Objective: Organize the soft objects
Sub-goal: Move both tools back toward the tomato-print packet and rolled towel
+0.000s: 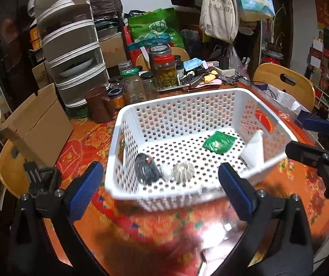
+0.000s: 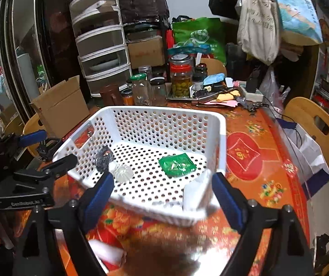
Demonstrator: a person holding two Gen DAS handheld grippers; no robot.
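Left gripper [image 1: 157, 191] stood wide open, empty — dark fuzzy toy [image 1: 146, 168] and pale ribbed piece [image 1: 183, 171] lay just ahead inside the white basket [image 1: 175, 99]. Right gripper [image 2: 163, 197] likewise open, empty — green packet [image 2: 177, 165] ahead, white block [image 2: 196, 193] nearest it.

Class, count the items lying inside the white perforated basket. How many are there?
4: dark fuzzy ball and pale ribbed piece near the left corner, green packet mid-floor, white packet against the right wall. None seem hidden.
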